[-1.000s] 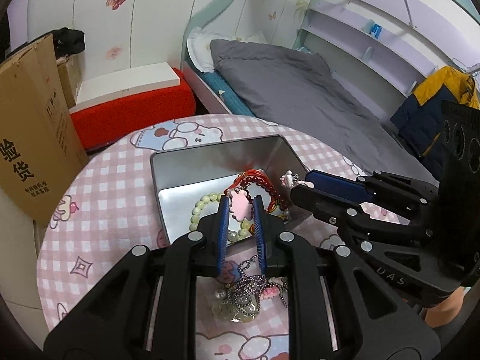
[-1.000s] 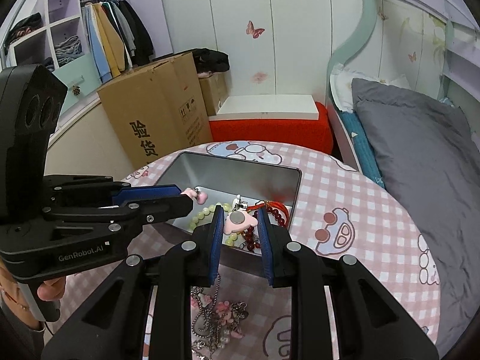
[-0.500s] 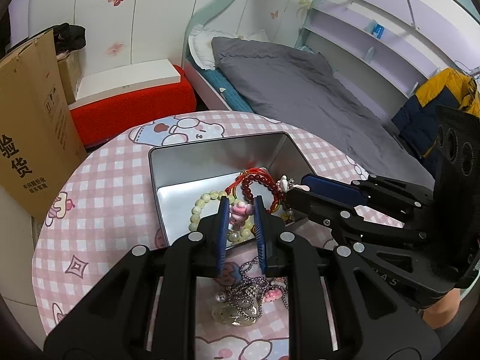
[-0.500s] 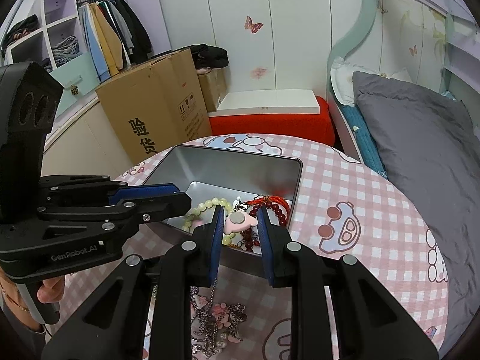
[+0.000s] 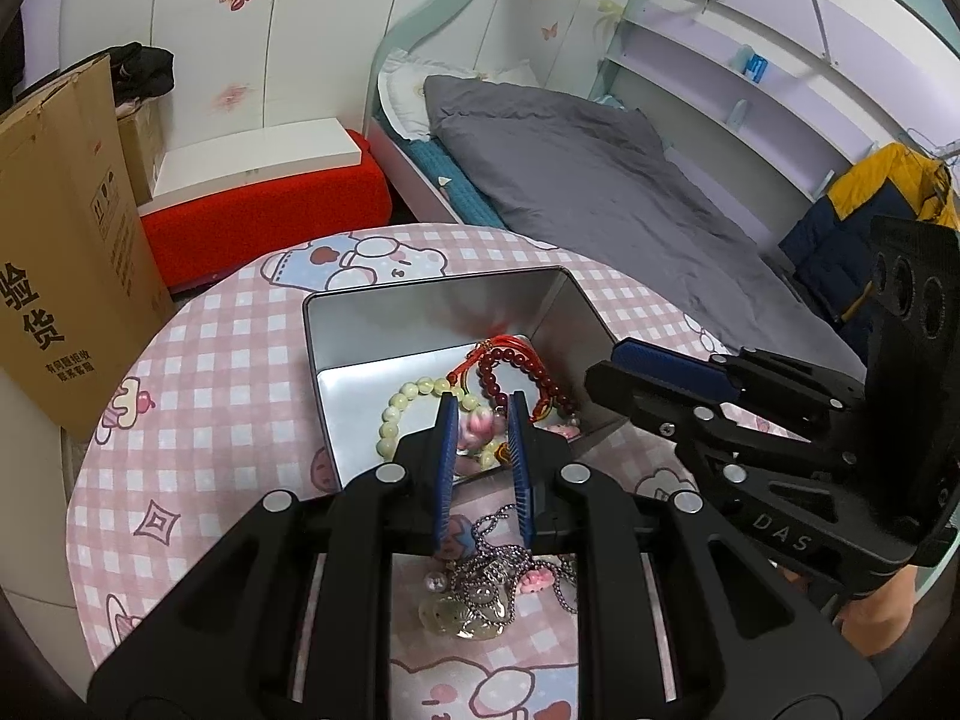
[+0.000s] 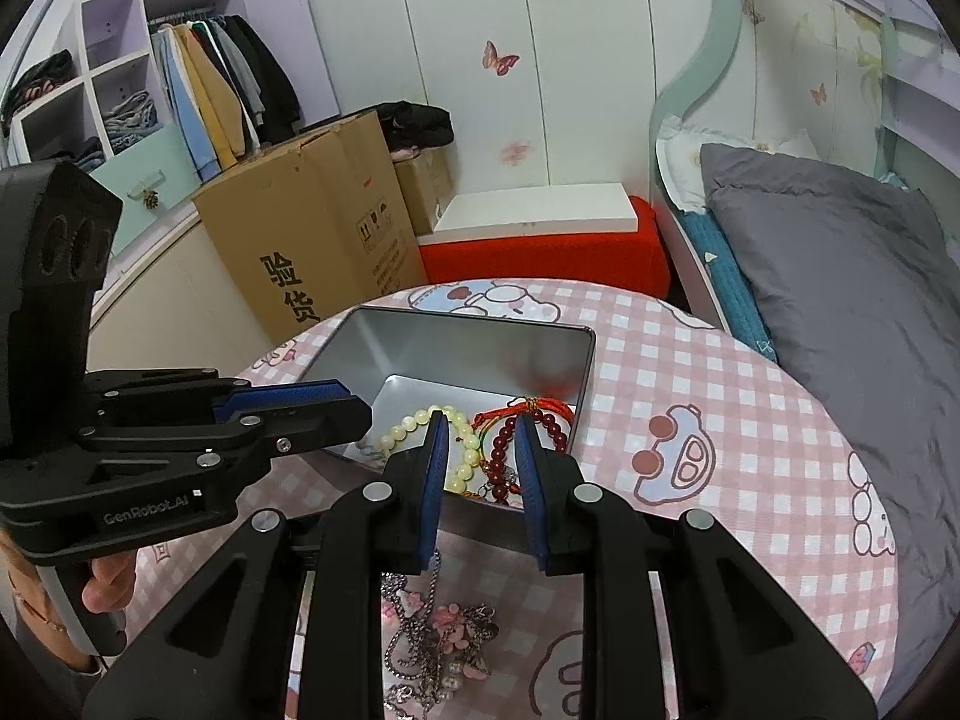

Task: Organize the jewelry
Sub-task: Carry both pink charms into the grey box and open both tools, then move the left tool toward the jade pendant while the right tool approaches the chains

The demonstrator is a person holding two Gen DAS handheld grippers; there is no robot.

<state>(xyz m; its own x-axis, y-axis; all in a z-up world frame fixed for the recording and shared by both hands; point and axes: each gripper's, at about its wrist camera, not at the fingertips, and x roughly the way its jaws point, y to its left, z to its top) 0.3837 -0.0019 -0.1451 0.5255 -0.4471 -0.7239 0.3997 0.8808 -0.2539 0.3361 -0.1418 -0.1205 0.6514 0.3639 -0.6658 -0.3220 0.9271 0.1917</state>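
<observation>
Reading left gripper point(image 5: 480, 407) as parted - pink charm point(image 5: 478, 427) loose between; right gripper point(image 6: 480, 435) parted, empty. Chain tangle point(image 5: 489, 570), lower centre: light, limp, snag-prone - pinch its pale green pendant point(image 5: 450, 617).

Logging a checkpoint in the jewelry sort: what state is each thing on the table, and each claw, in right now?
Left claw: slightly open.
Right claw: slightly open, empty.
Tin: open, no lid in view, partly filled.
Pale green bracelet: lying in the tin.
Red bead bracelet: lying in the tin.
Pink charm: blurred, loose inside the left claw, over the tin.
Chain pile: tangled, on the table outside the tin.
</observation>
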